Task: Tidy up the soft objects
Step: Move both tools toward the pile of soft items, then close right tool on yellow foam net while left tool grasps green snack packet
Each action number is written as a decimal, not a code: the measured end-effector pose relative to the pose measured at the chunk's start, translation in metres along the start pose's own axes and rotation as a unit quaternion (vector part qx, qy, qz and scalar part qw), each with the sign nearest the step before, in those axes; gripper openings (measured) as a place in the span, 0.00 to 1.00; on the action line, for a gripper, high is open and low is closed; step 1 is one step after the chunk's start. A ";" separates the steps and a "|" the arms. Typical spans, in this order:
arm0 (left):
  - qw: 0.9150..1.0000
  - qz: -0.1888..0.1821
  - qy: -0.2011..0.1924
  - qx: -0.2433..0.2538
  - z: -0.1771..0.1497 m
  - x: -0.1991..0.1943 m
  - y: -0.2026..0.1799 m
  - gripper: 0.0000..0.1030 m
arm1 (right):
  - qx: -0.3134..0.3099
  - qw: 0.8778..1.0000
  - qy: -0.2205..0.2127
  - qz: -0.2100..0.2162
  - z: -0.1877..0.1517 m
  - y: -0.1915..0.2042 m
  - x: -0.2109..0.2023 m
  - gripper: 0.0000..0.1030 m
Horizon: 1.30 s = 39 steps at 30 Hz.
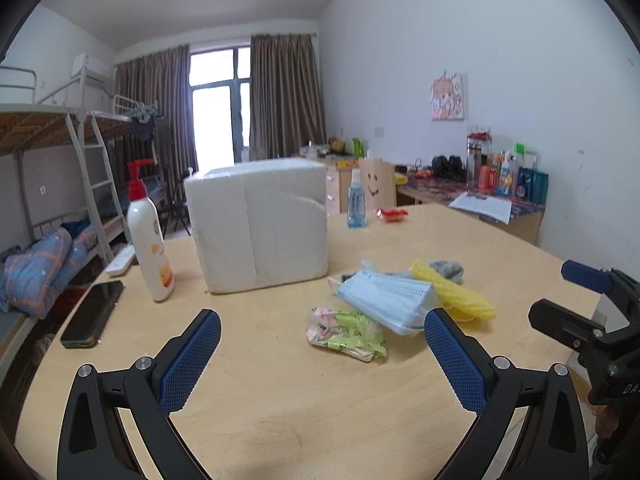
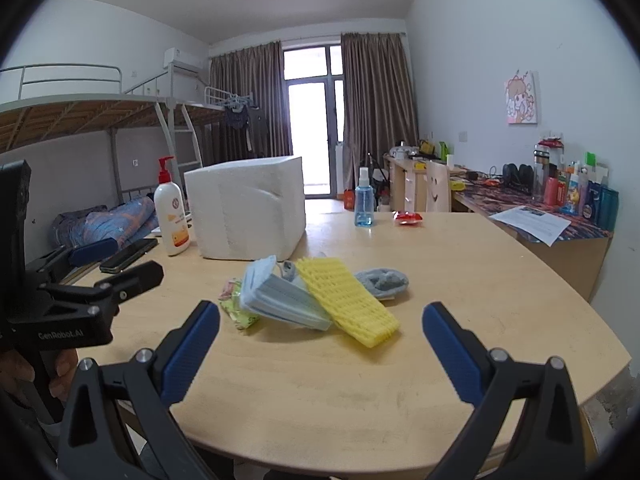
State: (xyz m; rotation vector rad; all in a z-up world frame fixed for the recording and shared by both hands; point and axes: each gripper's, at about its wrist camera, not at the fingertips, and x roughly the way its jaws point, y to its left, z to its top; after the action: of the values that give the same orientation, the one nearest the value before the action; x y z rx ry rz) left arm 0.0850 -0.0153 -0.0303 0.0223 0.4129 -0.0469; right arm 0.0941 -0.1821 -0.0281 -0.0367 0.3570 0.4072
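A heap of soft things lies mid-table: a stack of light blue face masks (image 1: 386,298) (image 2: 280,294), a yellow foam net sleeve (image 1: 456,294) (image 2: 348,300), a grey-blue sock (image 1: 448,269) (image 2: 382,280) and a green tissue pack (image 1: 346,334) (image 2: 236,308). Behind them stands a white foam box (image 1: 260,222) (image 2: 246,208). My left gripper (image 1: 322,344) is open, just short of the tissue pack. My right gripper (image 2: 320,332) is open too, near the yellow sleeve's front end. Each gripper shows at the other view's edge (image 1: 580,300) (image 2: 116,264).
On the round wooden table (image 1: 280,400) (image 2: 480,280) stand a white pump bottle (image 1: 148,236) (image 2: 171,216), a blue spray bottle (image 1: 356,204) (image 2: 364,202), a red packet (image 1: 393,214) (image 2: 408,217) and a black phone (image 1: 94,314) (image 2: 129,255). Bunk beds left, cluttered desk right.
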 end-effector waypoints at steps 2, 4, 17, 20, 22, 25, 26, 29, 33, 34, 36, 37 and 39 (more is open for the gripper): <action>1.000 0.000 0.012 0.004 0.001 0.008 0.000 0.99 | 0.000 1.000 0.004 0.000 0.001 -0.001 0.006 1.00; 1.000 0.005 0.017 0.010 0.002 0.016 -0.001 0.99 | 0.001 1.000 0.008 0.003 0.001 -0.002 0.011 1.00; 0.996 0.011 0.085 0.030 0.003 0.068 -0.002 0.99 | 0.016 0.999 0.039 0.007 0.003 -0.019 0.040 0.99; 0.994 0.007 0.100 0.039 0.002 0.077 -0.005 0.98 | 0.015 0.999 0.047 0.008 0.003 -0.022 0.047 0.99; 0.992 0.005 0.113 0.052 0.001 0.084 -0.007 0.94 | 0.016 0.998 0.054 0.007 0.002 -0.024 0.053 0.99; 0.988 -0.002 0.137 0.066 0.000 0.096 -0.008 0.90 | 0.017 0.997 0.071 0.007 -0.002 -0.028 0.060 0.99; 0.987 -0.012 0.147 0.063 -0.001 0.100 -0.009 0.87 | 0.017 0.997 0.076 0.006 -0.004 -0.030 0.063 0.99; 0.982 -0.031 0.174 0.065 -0.003 0.109 -0.013 0.84 | 0.021 0.996 0.081 0.007 -0.005 -0.035 0.066 0.99; 0.979 -0.037 0.184 0.076 -0.001 0.112 -0.019 0.80 | 0.024 0.996 0.087 0.008 -0.003 -0.040 0.071 0.99; 0.979 -0.033 0.184 0.077 0.000 0.112 -0.019 0.79 | 0.024 0.996 0.090 0.008 -0.003 -0.042 0.072 0.99; 0.979 -0.031 0.189 0.077 0.002 0.115 -0.020 0.76 | 0.024 0.995 0.097 0.008 -0.002 -0.044 0.075 0.99; 0.978 -0.028 0.192 0.080 0.002 0.118 -0.019 0.75 | 0.023 0.995 0.098 0.010 -0.002 -0.044 0.076 0.99; 0.976 -0.028 0.199 0.081 0.003 0.123 -0.019 0.69 | 0.020 0.994 0.104 0.012 -0.002 -0.045 0.079 0.95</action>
State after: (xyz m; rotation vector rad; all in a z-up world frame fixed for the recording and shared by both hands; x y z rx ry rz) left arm 0.1975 -0.0398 -0.0772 0.1833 0.8102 -0.1335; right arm 0.1788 -0.1936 -0.0589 -0.0359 0.5714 0.4220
